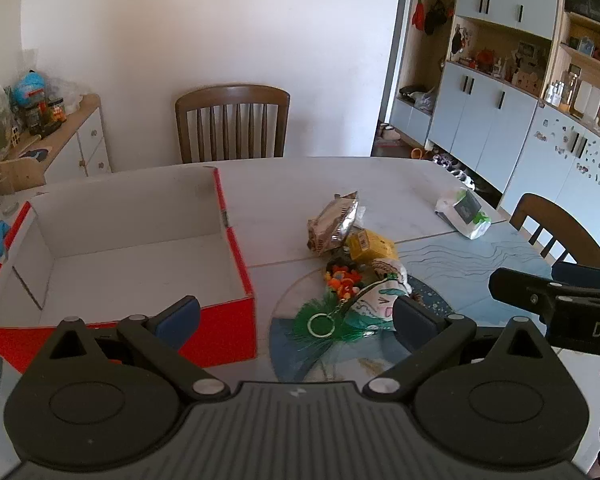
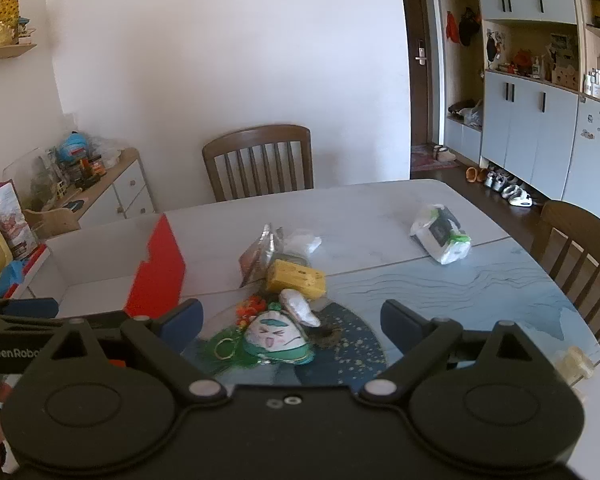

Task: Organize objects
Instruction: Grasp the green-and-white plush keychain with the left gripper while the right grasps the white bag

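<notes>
Both jaws wide, plush keychain [image 2: 278, 340], red box [image 1: 140, 256]

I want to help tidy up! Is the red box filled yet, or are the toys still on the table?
Nothing is done yet: the red box is empty. Both the left gripper and right gripper are open, holding nothing. Left on the table: foil packet, yellow box, plush keychain, white packet.

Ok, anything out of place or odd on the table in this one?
Nothing damaged or spilled. The red box sits empty while the small items lie heaped beside it: foil packet, yellow pack, plush keychain. A white wrapped pack lies apart, nearer the far right edge.
</notes>
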